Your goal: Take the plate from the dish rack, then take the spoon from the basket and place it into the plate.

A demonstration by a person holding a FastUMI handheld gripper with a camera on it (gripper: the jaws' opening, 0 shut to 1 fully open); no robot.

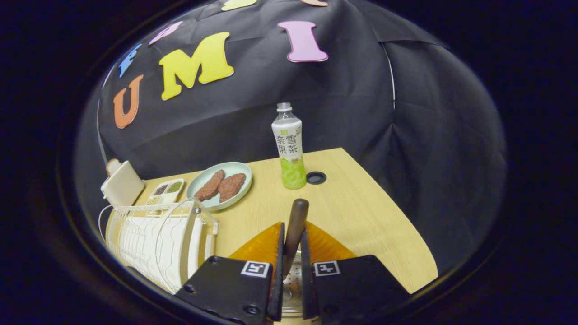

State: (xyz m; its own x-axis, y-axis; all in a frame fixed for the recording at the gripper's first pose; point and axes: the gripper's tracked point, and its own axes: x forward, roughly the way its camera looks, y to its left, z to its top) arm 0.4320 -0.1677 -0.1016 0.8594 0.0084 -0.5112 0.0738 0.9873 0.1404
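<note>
We see the spoon clamped by its dark handle between our gripper's nearly closed fingers, standing up over the perforated metal basket below them. Left of the fingers sits the white dish rack; beyond it a plate holding food, and ahead a bottle.

A tea bottle stands upright on the wooden table, cap on; just beside its base lies a dark round hole in the tabletop; on the bottle's other side sits a pale green dish holding two reddish-brown patties; beyond that dish, farther from the bottle, a small divided tray holds dark and green bits; past it leans a cream-coloured board.
</note>
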